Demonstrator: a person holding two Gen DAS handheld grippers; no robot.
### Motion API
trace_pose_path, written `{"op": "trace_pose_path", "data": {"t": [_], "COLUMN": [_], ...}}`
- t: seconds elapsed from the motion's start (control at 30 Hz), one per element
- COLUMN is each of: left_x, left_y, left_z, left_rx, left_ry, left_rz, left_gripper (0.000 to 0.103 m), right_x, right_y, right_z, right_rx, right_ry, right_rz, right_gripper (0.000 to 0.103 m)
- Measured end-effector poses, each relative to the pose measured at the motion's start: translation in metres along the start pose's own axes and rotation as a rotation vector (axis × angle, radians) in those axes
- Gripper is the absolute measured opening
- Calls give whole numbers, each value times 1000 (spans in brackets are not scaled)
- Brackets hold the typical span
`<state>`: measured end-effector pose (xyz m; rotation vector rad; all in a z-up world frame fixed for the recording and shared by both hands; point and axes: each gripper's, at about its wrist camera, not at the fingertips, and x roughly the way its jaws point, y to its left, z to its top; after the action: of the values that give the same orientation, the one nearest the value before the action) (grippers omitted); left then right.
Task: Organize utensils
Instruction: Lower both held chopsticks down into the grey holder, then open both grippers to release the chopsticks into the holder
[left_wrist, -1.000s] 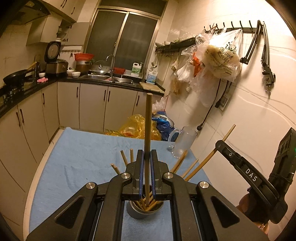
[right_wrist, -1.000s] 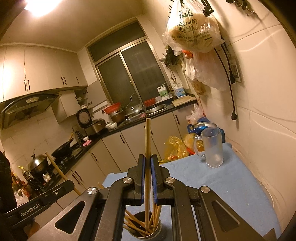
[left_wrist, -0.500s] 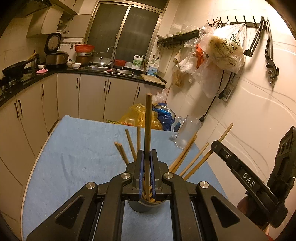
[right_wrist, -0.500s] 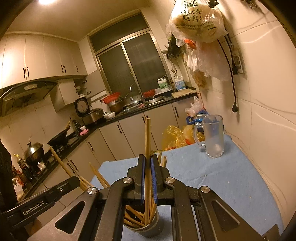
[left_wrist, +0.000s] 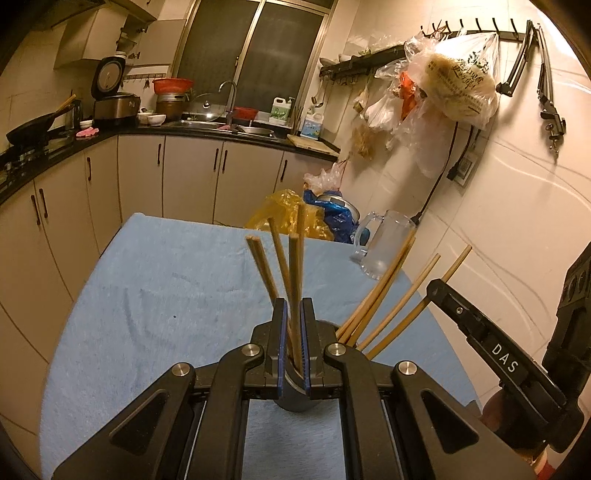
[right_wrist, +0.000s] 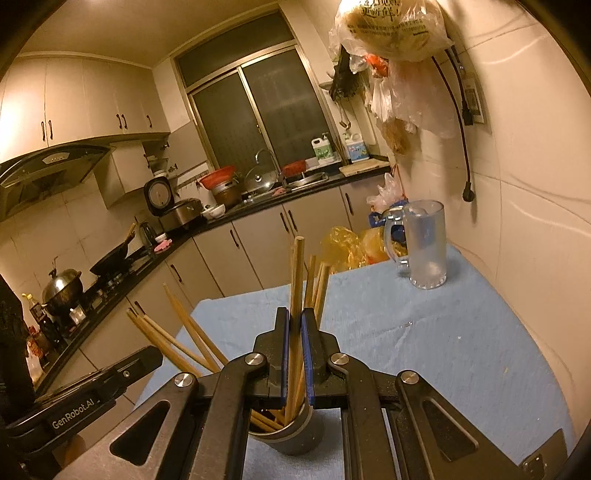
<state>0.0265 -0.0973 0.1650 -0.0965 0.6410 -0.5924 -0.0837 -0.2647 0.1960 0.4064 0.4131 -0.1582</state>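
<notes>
Jaws pinched nearly shut on both sides, each clamped on 1 chopstick. Left gripper (left_wrist: 291, 343) holding a tall light-brown wooden chopstick (left_wrist: 295, 273) upright, blue pads squeezing the lower shaft, lower end already down inside the dark grey round metal holder cup (left_wrist: 295, 402) at 6 o'clock of the left wrist view. Right gripper (right_wrist: 294, 354) doing the same with its own wooden stick (right_wrist: 295, 291), tip dipping into that same cup (right_wrist: 295, 432).

Gripped low and vertical probably so each stick drops straight in instead of catching the rim or the ones already leaning there. Bunch of loose chopsticks (left_wrist: 384, 299) fanned toward 2 o'clock in the left view, more of them (right_wrist: 177, 332) splayed to 10 o'clock in the right view, so a free slot only in the middle.

Cup sitting on the pale blue towel-covered table (right_wrist: 461, 332). Clear glass mug (right_wrist: 424, 245) well apart at 1 o'clock, out of the way.

Guessing next: let go once the tips bottom out.
</notes>
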Motion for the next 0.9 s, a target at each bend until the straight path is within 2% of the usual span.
{"op": "trace_pose_path", "data": {"t": [0.43, 0.5, 0.57, 0.67, 0.8, 0.9], "left_x": [4, 3, 3, -2, -13, -28], "left_y": [4, 2, 2, -1, -6, -13], "left_z": [-1, -2, -1, -3, -7, -13], "left_rx": [3, 2, 3, 1, -2, 8], "left_ry": [6, 6, 1, -10, -23, -39], "left_rz": [10, 9, 10, 17, 18, 39], "left_gripper": [6, 6, 8, 17, 18, 18], "right_x": [6, 3, -2, -12, -32, -48], "right_y": [-3, -4, -7, -7, -13, -21], "right_z": [-1, 0, 2, 3, 1, -4], "right_rx": [10, 11, 19, 23, 38, 56], "right_ry": [41, 41, 36, 21, 12, 0], "right_rz": [20, 25, 35, 34, 43, 48], "right_gripper": [8, 11, 19, 21, 22, 29]}}
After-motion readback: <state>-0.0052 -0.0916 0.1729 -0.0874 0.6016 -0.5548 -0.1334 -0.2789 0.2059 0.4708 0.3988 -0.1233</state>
